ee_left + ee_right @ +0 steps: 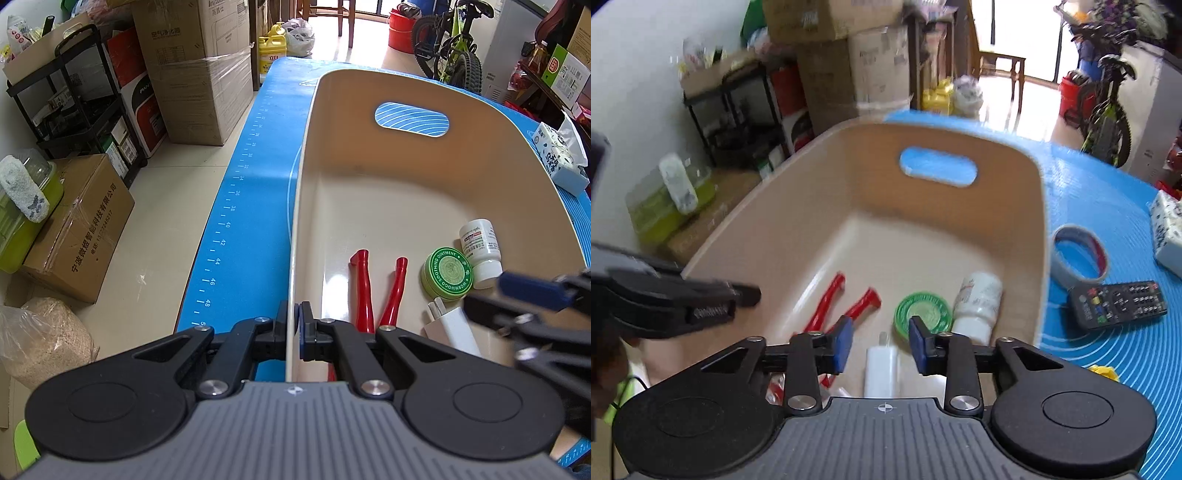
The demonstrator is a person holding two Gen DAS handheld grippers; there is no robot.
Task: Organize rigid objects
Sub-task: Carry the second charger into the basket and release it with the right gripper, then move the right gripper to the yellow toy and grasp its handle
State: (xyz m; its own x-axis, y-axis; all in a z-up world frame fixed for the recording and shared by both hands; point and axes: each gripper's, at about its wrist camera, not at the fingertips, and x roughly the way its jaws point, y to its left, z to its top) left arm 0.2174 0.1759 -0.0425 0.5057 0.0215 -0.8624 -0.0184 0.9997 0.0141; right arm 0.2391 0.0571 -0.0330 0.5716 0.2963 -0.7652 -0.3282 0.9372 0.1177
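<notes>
the beige bin [406, 177] is seen on the blue mat [236, 192], its left wall clamped between the left gripper [293, 325] pads. inside the bin, red-handled pliers [376, 291], a green ointment tin [447, 273], a white pill bottle [482, 251] and a white charger [881, 365] are laid near its near end. the right gripper [880, 343] is held released above the charger. just right of the bin, a tape roll [1078, 254] and a remote [1117, 302] are seen

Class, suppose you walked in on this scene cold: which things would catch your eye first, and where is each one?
First, the big beige bin on the blue mat, the left gripper clamped on its near wall. Inside, near the front, lie red-handled pliers, a green ointment tin, a white bottle and a white charger beneath the open right gripper.
</notes>
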